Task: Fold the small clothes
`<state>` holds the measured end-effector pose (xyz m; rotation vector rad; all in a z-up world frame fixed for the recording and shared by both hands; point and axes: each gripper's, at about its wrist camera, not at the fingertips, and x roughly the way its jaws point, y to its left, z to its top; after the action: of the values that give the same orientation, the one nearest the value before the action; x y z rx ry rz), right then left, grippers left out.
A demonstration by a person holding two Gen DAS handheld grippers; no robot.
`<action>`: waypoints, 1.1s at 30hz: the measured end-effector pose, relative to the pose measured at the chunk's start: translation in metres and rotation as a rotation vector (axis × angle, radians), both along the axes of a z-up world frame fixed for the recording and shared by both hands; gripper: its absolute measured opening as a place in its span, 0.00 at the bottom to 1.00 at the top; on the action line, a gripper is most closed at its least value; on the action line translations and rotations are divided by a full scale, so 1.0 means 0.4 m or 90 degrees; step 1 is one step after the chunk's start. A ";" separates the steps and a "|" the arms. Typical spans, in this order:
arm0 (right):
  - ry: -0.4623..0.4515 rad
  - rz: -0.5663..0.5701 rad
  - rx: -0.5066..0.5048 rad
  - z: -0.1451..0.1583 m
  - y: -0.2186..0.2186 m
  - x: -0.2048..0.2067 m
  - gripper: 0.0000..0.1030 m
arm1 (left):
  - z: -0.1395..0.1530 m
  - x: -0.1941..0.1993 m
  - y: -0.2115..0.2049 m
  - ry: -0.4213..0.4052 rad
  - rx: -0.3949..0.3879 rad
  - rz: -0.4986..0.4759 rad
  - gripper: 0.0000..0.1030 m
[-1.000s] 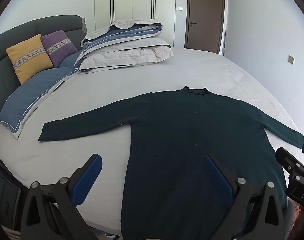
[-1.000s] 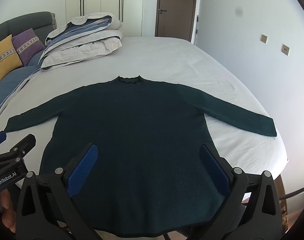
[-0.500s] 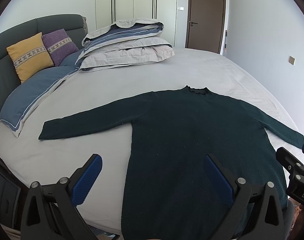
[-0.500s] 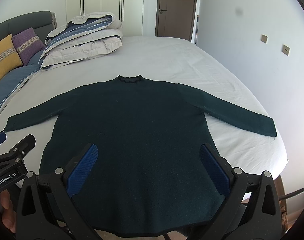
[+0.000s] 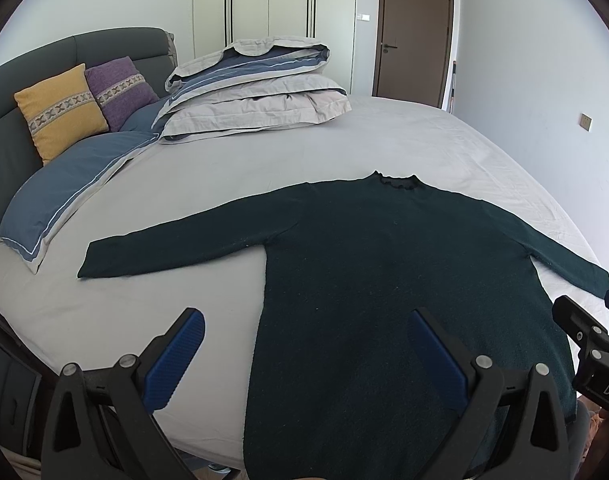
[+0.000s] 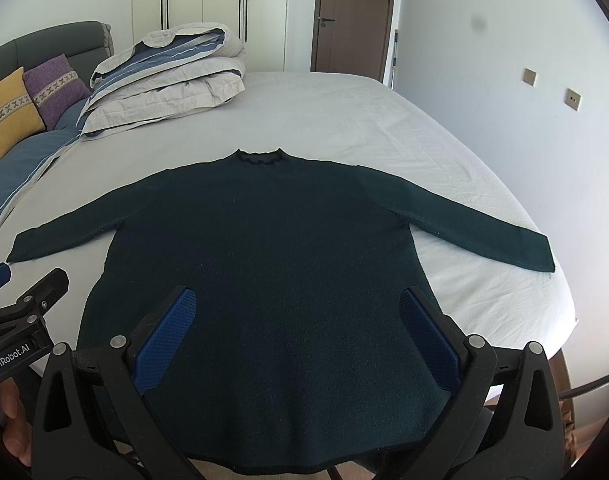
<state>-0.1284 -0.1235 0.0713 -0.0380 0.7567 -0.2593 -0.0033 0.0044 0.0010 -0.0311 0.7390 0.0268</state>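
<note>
Dark green long-sleeved sweater (image 6: pixel 264 256) lies flat, front or back up (cannot tell which), on the pale grey bed sheet (image 6: pixel 344 120). Both sleeves spread straight out to the sides, cuffs squared off. Small ruffled neck (image 6: pixel 259 157) points away from both grippers; hem runs along the near edge of the mattress, curving slightly. Knit looks fuzzy, with pale lint flecks; no visible creases across the body.

Right gripper (image 6: pixel 296 332): jaws spread wide, blue ribbed pads (image 6: pixel 166 338) hovering over the lower body of the sweater, holding nothing. Sweater is directly ahead and below, roughly centred between the fingers.

Left gripper (image 5: pixel 304 356): also wide apart, empty. Its left pad sits over bare sheet, its right pad over the sweater's lower body; the garment's side edge runs between them. Left sleeve extends ahead and to the left.

Far ahead-left: folded duvet (image 5: pixel 256 92), yellow cushion (image 5: pixel 60 110), purple cushion (image 5: pixel 120 90) against the grey headboard (image 5: pixel 104 46).
</note>
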 end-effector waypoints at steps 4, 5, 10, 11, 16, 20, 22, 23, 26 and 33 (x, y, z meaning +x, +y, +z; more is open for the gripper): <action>0.001 0.000 0.001 0.001 -0.001 0.001 1.00 | 0.000 0.000 0.000 0.000 0.000 0.000 1.00; 0.001 0.000 0.001 -0.002 0.000 0.000 1.00 | 0.000 0.000 0.000 0.000 0.000 0.000 1.00; 0.001 0.000 0.001 0.002 -0.001 0.001 1.00 | 0.000 0.000 -0.001 0.000 0.000 0.000 1.00; 0.001 0.000 0.000 0.002 -0.001 0.001 1.00 | 0.000 0.000 -0.001 0.000 -0.001 0.001 1.00; 0.002 0.000 0.000 -0.003 0.001 0.001 1.00 | 0.000 0.000 -0.002 0.000 -0.001 0.001 1.00; 0.003 0.000 0.000 -0.016 0.006 0.002 1.00 | 0.000 0.000 -0.002 0.000 0.000 0.001 1.00; 0.003 0.000 0.000 -0.016 0.006 0.002 1.00 | -0.001 -0.001 0.000 0.000 -0.001 0.001 1.00; 0.004 0.000 0.000 -0.016 0.006 0.002 1.00 | 0.000 0.000 -0.001 0.000 -0.001 0.001 1.00; 0.004 0.000 0.000 -0.016 0.006 0.002 1.00 | 0.000 0.001 -0.001 0.001 -0.001 0.000 1.00; 0.004 0.000 0.000 -0.017 0.007 0.002 1.00 | 0.000 0.000 0.000 0.000 -0.001 0.001 1.00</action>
<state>-0.1275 -0.1206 0.0644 -0.0388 0.7632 -0.2596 -0.0033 0.0044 0.0009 -0.0334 0.7394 0.0274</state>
